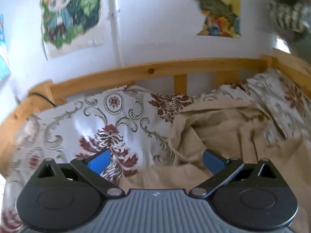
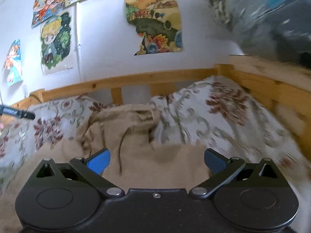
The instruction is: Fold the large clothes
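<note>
Both our left gripper and right gripper are wide apart above the soft, floppy tan hoodie lying crumpled on the bed, so we should grab its edge at 12 o'clock.

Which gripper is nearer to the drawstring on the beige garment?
Right. The right gripper hangs open just over the drawstring. The left gripper is open over the garment's edge.
</note>
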Demonstrator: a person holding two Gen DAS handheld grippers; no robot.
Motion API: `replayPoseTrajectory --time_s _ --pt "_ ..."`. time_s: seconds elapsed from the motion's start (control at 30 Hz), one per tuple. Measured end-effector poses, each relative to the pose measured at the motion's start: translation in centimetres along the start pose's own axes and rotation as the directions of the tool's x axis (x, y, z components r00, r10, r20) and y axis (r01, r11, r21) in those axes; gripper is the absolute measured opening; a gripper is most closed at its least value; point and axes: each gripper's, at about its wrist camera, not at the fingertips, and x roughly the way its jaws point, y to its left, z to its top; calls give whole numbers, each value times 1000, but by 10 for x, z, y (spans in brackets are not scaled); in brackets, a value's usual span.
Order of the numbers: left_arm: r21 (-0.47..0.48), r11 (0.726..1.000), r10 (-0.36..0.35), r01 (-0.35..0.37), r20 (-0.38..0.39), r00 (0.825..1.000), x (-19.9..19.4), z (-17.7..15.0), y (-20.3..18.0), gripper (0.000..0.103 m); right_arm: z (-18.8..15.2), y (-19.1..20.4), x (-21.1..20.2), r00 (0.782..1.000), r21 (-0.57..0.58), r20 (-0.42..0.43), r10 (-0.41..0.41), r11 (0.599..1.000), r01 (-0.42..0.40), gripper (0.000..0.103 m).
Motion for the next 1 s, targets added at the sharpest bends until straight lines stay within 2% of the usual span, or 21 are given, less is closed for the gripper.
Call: replayPoseTrajectory --time_s 0.13,0.27,0.37,0.43,0.47,0.53,0.63,0.7,0.77,0.8,0.83,0.87,0.93,1.0 --pt "-97 995 -28 30 24 999 59 22 20 102 24 -6 88 998 73 6 61 995 -61 101" --pt "-152 984 -94 89 -30 995 125 44 19 102 49 -5 158 997 55 1 72 996 -72 93" --pt "-149 981 -136 126 -55 989 167 48 8 98 68 -13 203 998 71 -11 61 996 -60 91" --pt "-166 974 -172 154 -100 980 193 47 2 96 75 -20 231 998 101 -32 51 994 -48 80" --pt "-186 964 -212 190 -108 971 205 47 2 94 76 -23 241 997 126 -47 58 991 -51 78" --pt "-270 939 -245 213 -91 965 220 47 5 92 79 -28 261 993 173 -79 86 982 -72 74" --pt "-408 877 -318 256 -93 943 243 46 9 89 78 -26 285 984 159 -142 103 984 -80 72" --pt "-439 858 -350 265 -124 929 257 45 8 80 78 -26 298 979 153 -176 102 985 -76 71" --pt "-456 848 -387 272 -180 905 269 42 3 50 74 -26 305 974 178 -199 108 981 -72 53" --pt "-457 847 -393 273 -191 900 272 39 1 39 71 -26 307 971 188 -213 109 980 -69 33" --pt "-449 851 -391 273 -195 900 271 36 -2 24 68 -25 305 972 192 -211 106 979 -65 31" --pt "-447 851 -391 276 -187 901 269 34 -3 15 66 -24 301 975 190 -190 111 979 -74 28" --pt "-454 839 -403 299 -150 903 258 32 -3 3 64 -20 284 986 164 -128 109 983 -87 22" --pt "-432 847 -392 308 -117 913 241 33 -6 0 63 -16 267 990 130 -71 120 985 -110 20"
